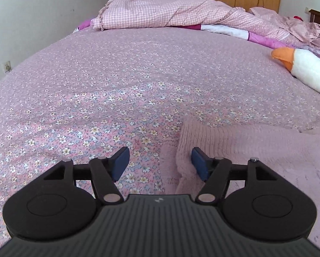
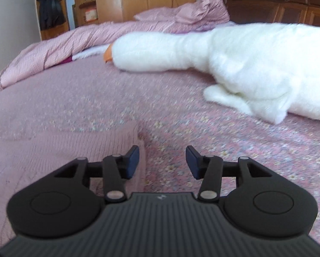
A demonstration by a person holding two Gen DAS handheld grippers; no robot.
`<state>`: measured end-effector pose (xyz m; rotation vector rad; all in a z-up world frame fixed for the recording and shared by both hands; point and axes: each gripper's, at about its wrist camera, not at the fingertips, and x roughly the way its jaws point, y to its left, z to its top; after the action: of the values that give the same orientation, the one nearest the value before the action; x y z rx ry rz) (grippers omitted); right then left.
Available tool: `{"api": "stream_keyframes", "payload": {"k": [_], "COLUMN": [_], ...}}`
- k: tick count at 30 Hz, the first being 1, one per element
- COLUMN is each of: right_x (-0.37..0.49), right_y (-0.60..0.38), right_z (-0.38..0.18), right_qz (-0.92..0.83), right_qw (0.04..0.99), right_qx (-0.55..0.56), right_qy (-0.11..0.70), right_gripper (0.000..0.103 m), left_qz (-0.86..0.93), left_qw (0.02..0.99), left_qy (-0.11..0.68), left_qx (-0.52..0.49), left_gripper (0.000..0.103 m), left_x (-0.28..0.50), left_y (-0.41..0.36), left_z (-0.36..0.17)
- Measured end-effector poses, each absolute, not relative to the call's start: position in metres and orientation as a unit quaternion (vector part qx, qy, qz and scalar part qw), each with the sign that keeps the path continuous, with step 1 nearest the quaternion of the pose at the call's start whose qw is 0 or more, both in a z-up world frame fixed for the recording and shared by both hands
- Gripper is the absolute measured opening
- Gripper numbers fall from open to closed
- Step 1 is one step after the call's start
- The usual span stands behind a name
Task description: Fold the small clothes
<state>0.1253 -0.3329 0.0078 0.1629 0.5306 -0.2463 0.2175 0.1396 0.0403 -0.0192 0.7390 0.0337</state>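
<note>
Holding both tools wide open, empty: my left gripper straddles the pink knit garment edge; my right gripper likewise, plush goose ahead-right.

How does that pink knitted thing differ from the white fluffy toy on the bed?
The pink knit garment lies flat near both grippers; the white plush goose is bulky and lies farther back. The garment nearly matches the floral bedspread; the goose is white with an orange beak. Both rest on the bed.
</note>
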Motion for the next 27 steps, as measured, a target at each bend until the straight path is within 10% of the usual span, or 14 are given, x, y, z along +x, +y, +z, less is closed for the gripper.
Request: {"api": "stream_keyframes", "payload": {"k": [9,27], "right_x": [0.12,0.165], "right_y": [-0.324,-0.349], "right_z": [0.021,-0.009], "right_qz": [0.092,-0.061], "right_qw": [0.939,0.928], "right_qx": [0.152,0.149], "right_qy": [0.295,0.335], "right_gripper": [0.049,0.05], "left_qz": [-0.014,0.014], "left_qw": [0.931,0.918], "left_qy": [0.364,0.395], "left_qx": [0.021,0.015], "left_gripper": [0.071,0.079], "left_x": [0.17,0.163], "left_y": [0.122,0.12], "left_z": [0.055,0.037]}}
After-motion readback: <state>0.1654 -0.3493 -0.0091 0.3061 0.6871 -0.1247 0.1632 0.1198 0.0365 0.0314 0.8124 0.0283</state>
